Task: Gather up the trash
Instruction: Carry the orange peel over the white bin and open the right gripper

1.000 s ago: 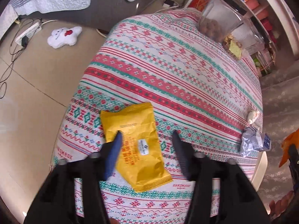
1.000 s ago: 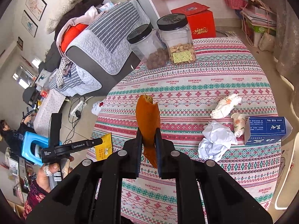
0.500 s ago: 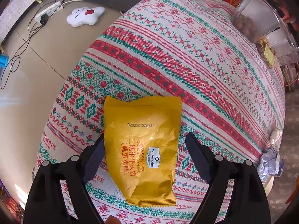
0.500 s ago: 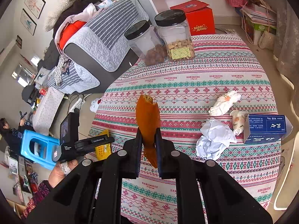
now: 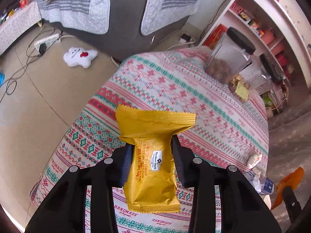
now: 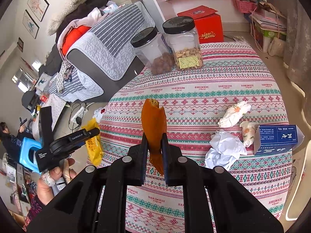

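Two pieces of trash are sitting in our grippers, one in each. In our left gripper (image 5: 152,162) we are pinching the yellow snack packet (image 5: 153,159) across its middle, the fingers closed in against its sides. The packet is running lengthwise along the fingers, its crimped top end pointing forward and away from us, its bottom end toward the camera, and it is hanging clear above the near edge of the patterned tablecloth (image 5: 204,104). In the right wrist view our left hand (image 6: 52,178) is gripping the handle low at the left, with the packet showing beside the table edge.

In our right gripper (image 6: 154,156) we are clamping the orange peel (image 6: 154,128), the fingers pressed nearly together on its lower part. The peel is standing upright, its long axis vertical, its torn tip pointing up above the cloth. Further right, crumpled white paper (image 6: 225,148), two rolled tissues (image 6: 234,113) and a blue box (image 6: 276,138) are lying on the table.
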Demonstrator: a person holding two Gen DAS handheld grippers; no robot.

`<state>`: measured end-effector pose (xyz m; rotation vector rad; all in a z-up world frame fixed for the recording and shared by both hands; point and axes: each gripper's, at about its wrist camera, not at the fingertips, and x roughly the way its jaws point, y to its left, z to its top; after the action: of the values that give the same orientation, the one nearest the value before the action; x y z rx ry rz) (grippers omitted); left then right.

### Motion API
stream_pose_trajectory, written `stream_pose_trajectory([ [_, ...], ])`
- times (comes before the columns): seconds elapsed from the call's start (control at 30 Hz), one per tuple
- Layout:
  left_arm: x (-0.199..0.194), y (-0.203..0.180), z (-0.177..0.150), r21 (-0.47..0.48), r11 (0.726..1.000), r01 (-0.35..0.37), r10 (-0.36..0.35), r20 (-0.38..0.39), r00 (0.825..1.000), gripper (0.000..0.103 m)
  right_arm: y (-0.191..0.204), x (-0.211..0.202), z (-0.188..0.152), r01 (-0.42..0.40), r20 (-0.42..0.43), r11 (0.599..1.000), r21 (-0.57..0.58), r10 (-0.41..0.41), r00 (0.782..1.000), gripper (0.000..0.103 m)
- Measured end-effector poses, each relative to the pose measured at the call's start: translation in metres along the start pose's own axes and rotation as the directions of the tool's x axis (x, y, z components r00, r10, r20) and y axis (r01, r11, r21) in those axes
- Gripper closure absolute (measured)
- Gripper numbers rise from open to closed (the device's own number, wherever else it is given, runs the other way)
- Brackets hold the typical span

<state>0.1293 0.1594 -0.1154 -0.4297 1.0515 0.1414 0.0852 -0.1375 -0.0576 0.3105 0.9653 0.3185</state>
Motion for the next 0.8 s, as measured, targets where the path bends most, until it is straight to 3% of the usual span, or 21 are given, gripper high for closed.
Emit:
stream_pose_trajectory([
  [0.13,-0.04,-0.026,0.0,0.065,0.997,0.038,-0.047,0.151,0.987,0.065,0.008,-0.007,0.002,0.016,0.069,1.0,-0.02,-0.014,0.998,0.09],
  [0.3,-0.085,-0.053,-0.011,0.136,0.987,0.08,-0.117,0.295,0.948,0.065,0.015,-0.021,0.003,0.057,0.164,0.997,-0.041,-0.05,0.985,0.09],
  [0.5,-0.114,-0.074,-0.026,0.18,0.977,0.114,-0.177,0.388,0.904,0.065,0.013,-0.046,0.002,0.162,0.29,0.986,-0.025,-0.148,0.946,0.09],
  [0.57,-0.12,-0.081,-0.033,0.199,0.973,0.121,-0.194,0.406,0.893,0.065,0.009,-0.058,0.0,0.218,0.337,0.976,-0.005,-0.204,0.919,0.09],
  [0.63,-0.123,-0.088,-0.039,0.216,0.967,0.131,-0.213,0.416,0.884,0.065,0.0,-0.072,-0.003,0.29,0.386,0.957,0.033,-0.28,0.879,0.09],
  [0.8,-0.128,-0.107,-0.054,0.263,0.954,0.144,-0.247,0.418,0.874,0.065,-0.04,-0.114,-0.018,0.453,0.467,0.867,0.206,-0.494,0.734,0.09],
])
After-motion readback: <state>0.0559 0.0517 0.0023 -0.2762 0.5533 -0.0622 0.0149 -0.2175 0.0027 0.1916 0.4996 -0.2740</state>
